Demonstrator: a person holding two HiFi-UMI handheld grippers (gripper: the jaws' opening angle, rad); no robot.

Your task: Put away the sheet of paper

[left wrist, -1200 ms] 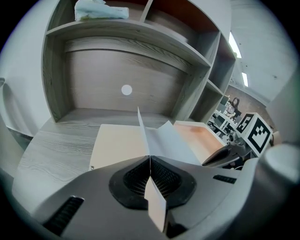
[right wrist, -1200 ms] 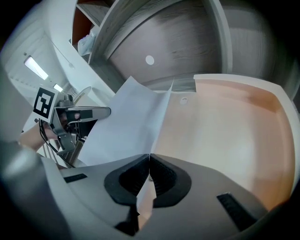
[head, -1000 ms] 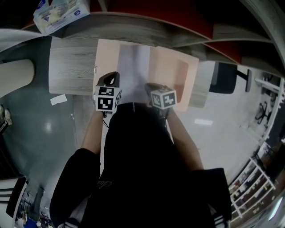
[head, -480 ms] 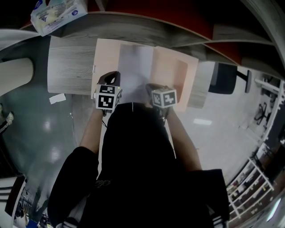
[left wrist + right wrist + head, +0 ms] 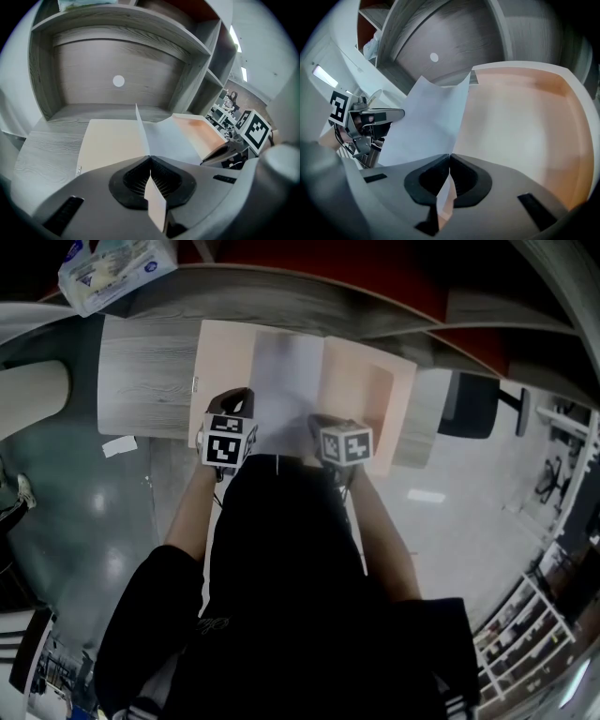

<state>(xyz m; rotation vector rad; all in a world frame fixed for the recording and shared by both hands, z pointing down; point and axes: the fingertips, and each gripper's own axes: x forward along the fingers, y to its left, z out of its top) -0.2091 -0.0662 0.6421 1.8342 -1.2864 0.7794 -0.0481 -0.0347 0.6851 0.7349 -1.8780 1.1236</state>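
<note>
A white sheet of paper (image 5: 284,381) lies over the middle of an open pale pink folder (image 5: 370,399) on the grey wood desk (image 5: 145,381). My left gripper (image 5: 238,399) is shut on the sheet's near left edge. In the left gripper view the paper (image 5: 164,136) stands up as a crease from the closed jaws of the left gripper (image 5: 150,157). My right gripper (image 5: 320,421) is shut on the near right edge. Its own view shows the paper (image 5: 426,117) running from the right gripper (image 5: 449,155) over the folder's right flap (image 5: 520,136).
The desk sits in a shelf unit with a back panel (image 5: 117,61) and side walls. A plastic-wrapped pack (image 5: 112,268) lies on the shelf above. A dark chair (image 5: 469,404) stands to the right, and a white scrap (image 5: 122,446) lies on the floor.
Both grippers keep their hold on the sheet in the same place over the folder. Only the head view has drifted slightly.
</note>
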